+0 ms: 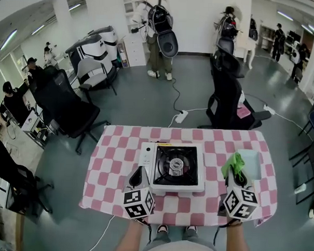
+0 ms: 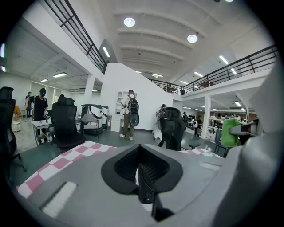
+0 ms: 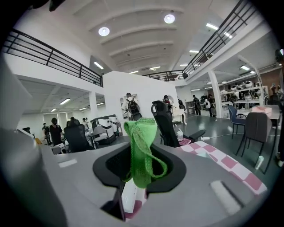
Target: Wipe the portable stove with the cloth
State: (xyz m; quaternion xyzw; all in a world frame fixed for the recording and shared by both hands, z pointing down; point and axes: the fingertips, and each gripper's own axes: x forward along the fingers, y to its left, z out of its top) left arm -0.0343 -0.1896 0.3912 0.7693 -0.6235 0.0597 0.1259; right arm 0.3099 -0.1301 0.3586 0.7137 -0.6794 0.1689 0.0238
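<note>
- The right gripper (image 3: 133,184) is clenched on the cloth (image 3: 141,148). Green fabric is pinched between its jaws, a bunch stands up above the tips, and a loose loop hangs to one side.
- The left gripper (image 2: 143,179) has its jaws closed together with nothing between them.
- The portable stove (image 1: 164,176) lies between the two grippers, to the left of the right one and near it. The cloth is not touching it. The stove has a white body and a black top with a round burner (image 1: 177,165) in the middle.
- The stove's white side panel (image 1: 146,154) sits just ahead of the left gripper's tips.
- A pale tray (image 1: 253,159) lies just beyond the right gripper, partly behind the bunched cloth.
- Both grippers hang over the near edge of the checked table (image 1: 119,147).
- No wiping seems to have started. The step in hand looks like carrying the cloth left onto the stove.
- To do it well, I would tip the right gripper down so the hanging fabric meets the surface, not the jaw tips.
- Strokes should be flat and run along the white rim and black plate. They should skirt the raised burner, where the loose loop could snag.
- The stove looks light enough to slide, so the closed left gripper could press on its near-left corner to steady it.
- Farther out, a black office chair (image 1: 228,97) stands past the table's far edge, and people stand across the hall.
</note>
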